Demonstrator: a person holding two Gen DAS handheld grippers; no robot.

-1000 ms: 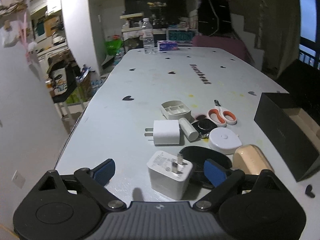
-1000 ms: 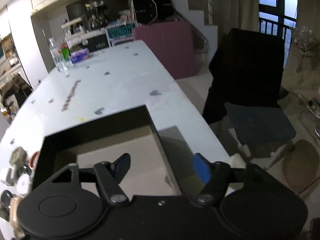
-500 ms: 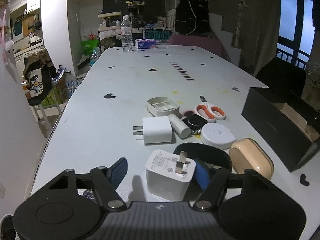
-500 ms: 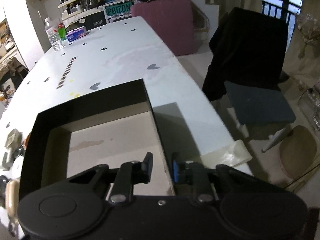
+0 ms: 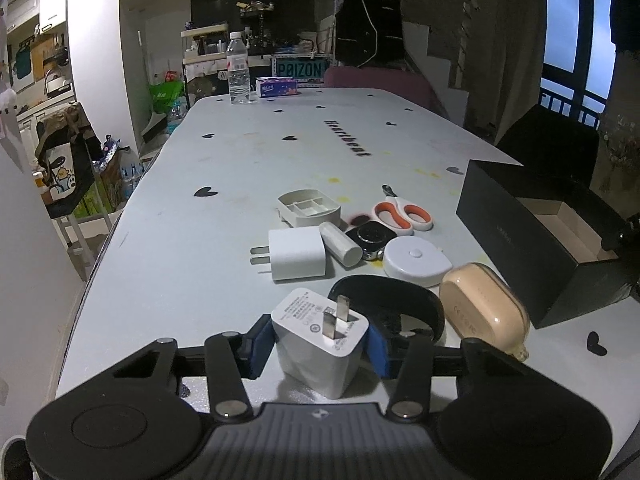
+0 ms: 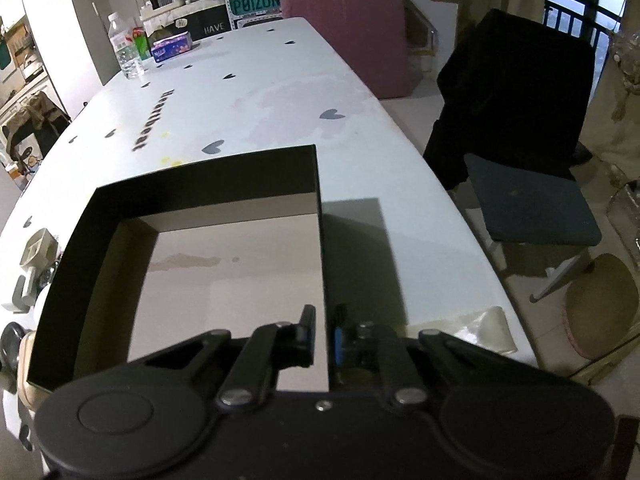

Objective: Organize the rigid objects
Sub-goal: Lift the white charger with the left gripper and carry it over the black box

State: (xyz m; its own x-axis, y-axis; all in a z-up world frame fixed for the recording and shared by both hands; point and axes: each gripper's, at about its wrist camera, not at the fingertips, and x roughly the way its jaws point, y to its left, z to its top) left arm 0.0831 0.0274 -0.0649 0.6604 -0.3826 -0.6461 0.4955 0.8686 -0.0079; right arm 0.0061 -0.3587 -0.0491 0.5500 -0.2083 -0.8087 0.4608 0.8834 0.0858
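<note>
My left gripper is closing on a white charger plug that stands prongs-up on the white table; both blue pads touch its sides. Just beyond lie a black band, a beige earbud case, a second white charger, a white cylinder, a watch, a round white case, orange-handled scissors and a small white tray. My right gripper is closing on the right wall of the open black box, one pad inside, one outside.
A water bottle and a tissue pack stand at the table's far end. A dark chair sits off the table's right edge. The black box stands right of the pile of small items.
Both grippers have closed from wide open. The left pads came in against the white charger's sides, and the right pads came together over the box's right wall.
</note>
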